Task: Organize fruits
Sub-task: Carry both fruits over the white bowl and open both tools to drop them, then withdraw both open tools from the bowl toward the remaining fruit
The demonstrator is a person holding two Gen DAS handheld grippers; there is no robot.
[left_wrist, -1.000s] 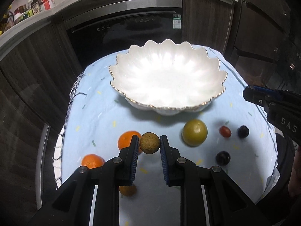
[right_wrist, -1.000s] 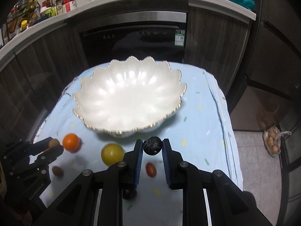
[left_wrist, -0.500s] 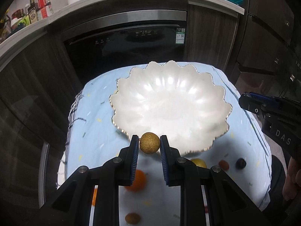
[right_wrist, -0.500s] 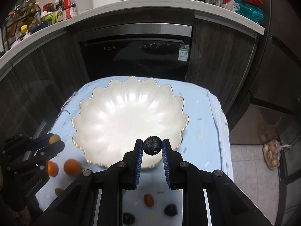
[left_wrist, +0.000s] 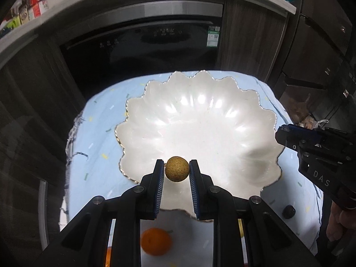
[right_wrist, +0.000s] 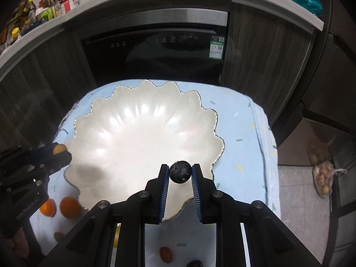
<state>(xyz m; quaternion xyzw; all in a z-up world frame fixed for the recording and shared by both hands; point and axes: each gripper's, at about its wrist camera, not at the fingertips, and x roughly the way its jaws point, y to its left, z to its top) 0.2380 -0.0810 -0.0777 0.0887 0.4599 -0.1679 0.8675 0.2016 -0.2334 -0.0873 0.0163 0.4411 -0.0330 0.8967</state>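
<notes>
**Two fruits poised over the bowl's near rim**

The left gripper is pinching a small tan, speckled fruit between its blue pads, jaws drawn in tight on it with the fruit sitting right at the fingertips. The right gripper is doing the same with a dark, wrinkled fruit, clamped at the tips with nothing spare showing on either side. Both fruits are near round, so there is no long axis to worry about when they are let go.

What matters is where each fruit is hanging relative to the white scalloped bowl. Both grippers are tilting downward, and each fruit is showing against the bowl's inner surface just past the near rim, on the person's side. The bowl's middle is lying ahead of and below both claws. The left gripper is sitting toward the bowl's left part, the right toward its right; in the right wrist view the left gripper's tip is showing at the bowl's left edge, so the two are well apart and not crowding each other.

Judging from this, the fruits look just far enough in to drop inside, though a release this close to the rim could let one bounce out onto the light blue cloth. More fruit is lying on the cloth behind the claws, including an orange one and a small red one.
</notes>
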